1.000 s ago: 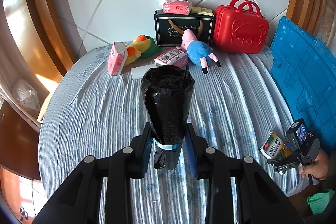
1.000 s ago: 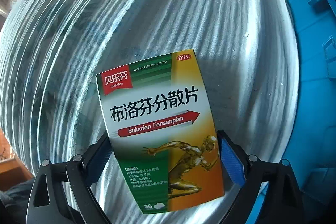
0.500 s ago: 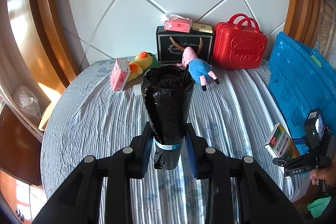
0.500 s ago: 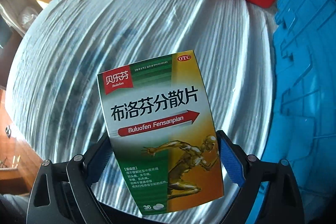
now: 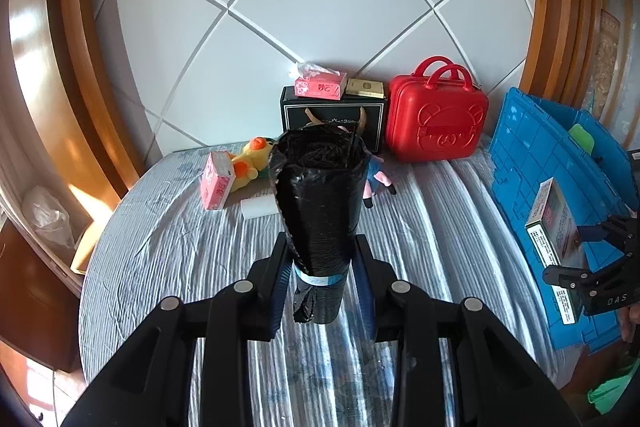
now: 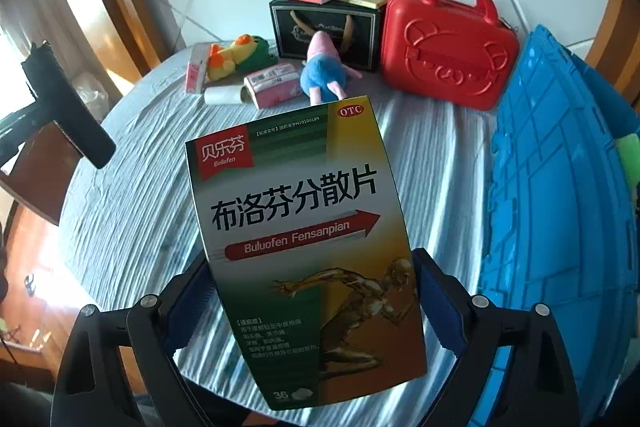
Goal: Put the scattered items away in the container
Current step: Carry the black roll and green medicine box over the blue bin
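Both my grippers are loaded above the bed point(image 5: 168, 247).

Left gripper point(image 5: 322, 279) jaws clamp the black bag roll point(image 5: 320, 203); right gripper point(image 6: 314, 303) jaws grasp the medicine box point(image 6: 304, 239) left of the blue crate point(image 6: 560, 187). Only the right view shows the pink packet point(image 6: 274, 87) behind the roll.

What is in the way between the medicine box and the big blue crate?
Nothing visible. The right tongs hold the medicine box up above the striped bedcover, and the blue crate sits just to the side of it with only open air between. The toys and the red case lie farther back.
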The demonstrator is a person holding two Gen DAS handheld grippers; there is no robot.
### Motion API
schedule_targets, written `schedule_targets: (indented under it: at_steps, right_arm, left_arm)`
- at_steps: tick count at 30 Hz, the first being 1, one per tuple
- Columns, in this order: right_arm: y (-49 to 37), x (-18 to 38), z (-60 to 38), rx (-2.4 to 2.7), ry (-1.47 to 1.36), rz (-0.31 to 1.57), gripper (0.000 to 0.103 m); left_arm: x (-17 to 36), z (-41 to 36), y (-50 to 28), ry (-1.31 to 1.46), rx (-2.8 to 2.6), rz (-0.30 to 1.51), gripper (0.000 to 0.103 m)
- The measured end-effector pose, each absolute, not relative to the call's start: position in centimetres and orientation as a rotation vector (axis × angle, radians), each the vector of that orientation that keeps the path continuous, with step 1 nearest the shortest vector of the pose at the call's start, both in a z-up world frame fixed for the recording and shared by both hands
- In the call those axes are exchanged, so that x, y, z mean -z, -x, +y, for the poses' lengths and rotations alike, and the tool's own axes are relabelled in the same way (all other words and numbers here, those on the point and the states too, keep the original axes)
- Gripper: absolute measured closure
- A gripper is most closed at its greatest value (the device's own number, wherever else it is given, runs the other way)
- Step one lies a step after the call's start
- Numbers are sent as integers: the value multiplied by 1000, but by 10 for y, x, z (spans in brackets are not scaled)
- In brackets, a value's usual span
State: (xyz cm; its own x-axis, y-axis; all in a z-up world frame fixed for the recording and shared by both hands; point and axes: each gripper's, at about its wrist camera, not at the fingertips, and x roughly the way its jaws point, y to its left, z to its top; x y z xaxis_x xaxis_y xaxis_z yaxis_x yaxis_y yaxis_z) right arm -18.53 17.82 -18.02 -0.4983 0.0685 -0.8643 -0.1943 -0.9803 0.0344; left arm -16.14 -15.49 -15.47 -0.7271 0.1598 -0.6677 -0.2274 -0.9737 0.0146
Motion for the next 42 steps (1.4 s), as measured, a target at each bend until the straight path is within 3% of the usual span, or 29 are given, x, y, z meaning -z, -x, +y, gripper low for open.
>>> schedule_targets:
  at_steps: [19,42]
  right_arm:
    - [119,63,229,-2731,1146,253,9]
    - [38,21,324,-2683,968,289,9]
  left_arm:
    - [100,-75,147,906,-2727,189,73]
    - [39,93,144,738,-2577,302,73]
